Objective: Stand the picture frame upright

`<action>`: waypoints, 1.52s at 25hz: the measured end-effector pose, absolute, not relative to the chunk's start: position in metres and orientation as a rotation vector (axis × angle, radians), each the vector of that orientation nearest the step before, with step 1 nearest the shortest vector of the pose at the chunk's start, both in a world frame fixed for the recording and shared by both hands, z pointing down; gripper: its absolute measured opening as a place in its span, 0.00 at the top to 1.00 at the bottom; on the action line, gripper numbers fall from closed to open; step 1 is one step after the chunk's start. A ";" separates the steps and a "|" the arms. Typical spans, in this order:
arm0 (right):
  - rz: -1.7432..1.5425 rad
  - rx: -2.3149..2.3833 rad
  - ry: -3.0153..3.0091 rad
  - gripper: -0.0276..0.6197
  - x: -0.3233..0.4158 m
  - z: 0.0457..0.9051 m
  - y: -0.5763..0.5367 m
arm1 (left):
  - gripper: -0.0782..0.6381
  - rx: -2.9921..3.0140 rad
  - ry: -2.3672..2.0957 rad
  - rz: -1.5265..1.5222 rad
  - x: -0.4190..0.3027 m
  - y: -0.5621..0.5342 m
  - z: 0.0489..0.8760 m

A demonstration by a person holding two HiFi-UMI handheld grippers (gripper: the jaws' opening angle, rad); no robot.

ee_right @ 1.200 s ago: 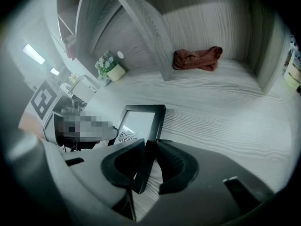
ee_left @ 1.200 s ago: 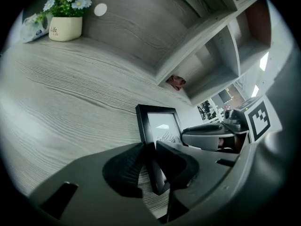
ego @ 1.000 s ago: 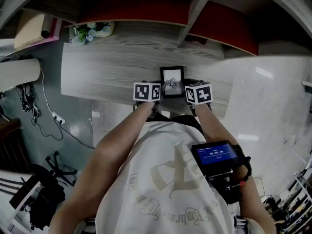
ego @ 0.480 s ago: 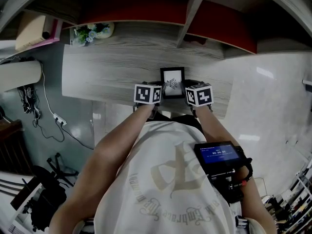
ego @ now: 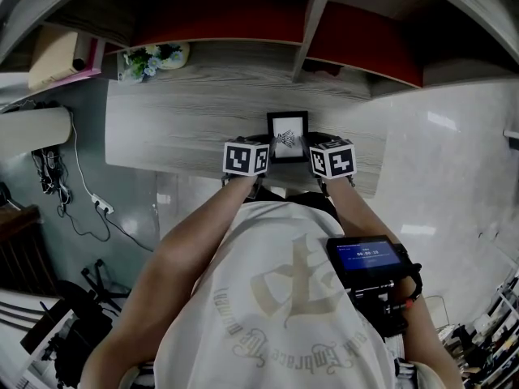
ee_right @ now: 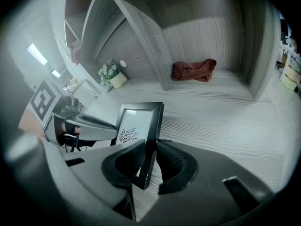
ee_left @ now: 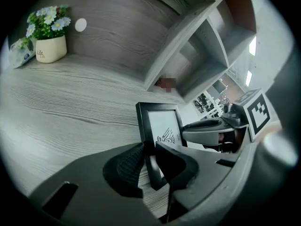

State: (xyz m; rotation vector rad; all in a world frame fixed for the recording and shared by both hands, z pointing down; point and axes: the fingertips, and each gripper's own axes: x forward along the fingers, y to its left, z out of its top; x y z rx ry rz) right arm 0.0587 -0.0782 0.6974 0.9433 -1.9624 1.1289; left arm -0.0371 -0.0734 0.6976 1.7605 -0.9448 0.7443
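Black rectangular picture frame (ego: pixel 287 136) upright on grey wood-grain bench (ego: pixel 178 124), near front edge. Left tool (ee_left: pixel 148 166) closing on its left rim; right tool (ee_right: pixel 149 161) pinches right rim. Settle base flat, check lean, release both sides evenly.

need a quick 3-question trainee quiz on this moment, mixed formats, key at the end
1. True or false: the picture frame lies face down on the desk.
2. In the right gripper view, what lies farther back on the desk, behind the frame? A) a reddish cloth B) a mug C) a book
3. Which side edge of the frame sits between each tool's jaws?

Key
1. False: its front shows in every view.
2. A.
3. The left tool has the frame's left edge between its closing jaws. The right tool grips the right edge.
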 end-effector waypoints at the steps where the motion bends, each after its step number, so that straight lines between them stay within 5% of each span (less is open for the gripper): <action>1: 1.127 0.949 -1.964 0.83 0.059 0.696 -0.079 | 0.77 1.766 -0.945 0.744 -0.036 -0.074 0.697; 38: 0.864 1.225 -2.185 0.86 0.068 0.628 -0.141 | 0.78 2.044 -1.060 0.748 -0.028 -0.151 0.630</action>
